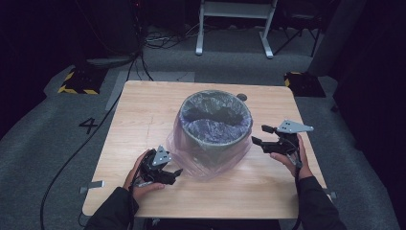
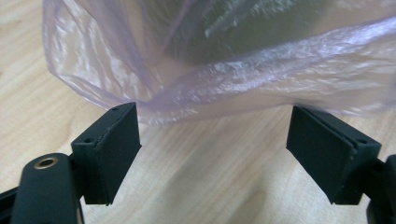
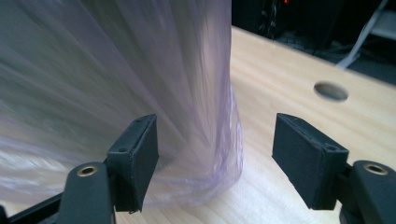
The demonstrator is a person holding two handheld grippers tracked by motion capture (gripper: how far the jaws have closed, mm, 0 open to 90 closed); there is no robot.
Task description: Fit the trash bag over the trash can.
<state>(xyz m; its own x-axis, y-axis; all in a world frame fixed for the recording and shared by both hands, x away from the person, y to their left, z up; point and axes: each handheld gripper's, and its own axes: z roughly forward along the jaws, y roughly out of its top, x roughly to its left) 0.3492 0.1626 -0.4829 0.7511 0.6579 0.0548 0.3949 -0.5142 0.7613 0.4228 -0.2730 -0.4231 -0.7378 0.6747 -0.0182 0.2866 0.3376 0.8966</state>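
A grey waste bin (image 1: pixel 215 122) stands in the middle of the wooden table (image 1: pixel 143 110). A thin, pale purple bag (image 1: pixel 210 163) lines it and hangs over the rim down to the tabletop. My left gripper (image 1: pixel 176 175) sits low at the bin's front left, open, its jaws pointing at the bag's hem. In the left gripper view the left gripper (image 2: pixel 215 140) has its jaws wide apart just short of the bag (image 2: pixel 210 84). My right gripper (image 1: pixel 258 134) is held off the table at the bin's right, open. In the right gripper view the bag (image 3: pixel 116 84) hangs just beyond the right gripper (image 3: pixel 215 154), with no pad pressing on it.
A round hole (image 1: pixel 242 97) is cut into the table behind the bin, and the hole (image 3: pixel 330 91) is also in the right gripper view. A white table frame (image 1: pixel 234 28) and cables (image 1: pixel 163 40) lie on the grey floor behind. A cable (image 1: pixel 72 158) runs along the floor at left.
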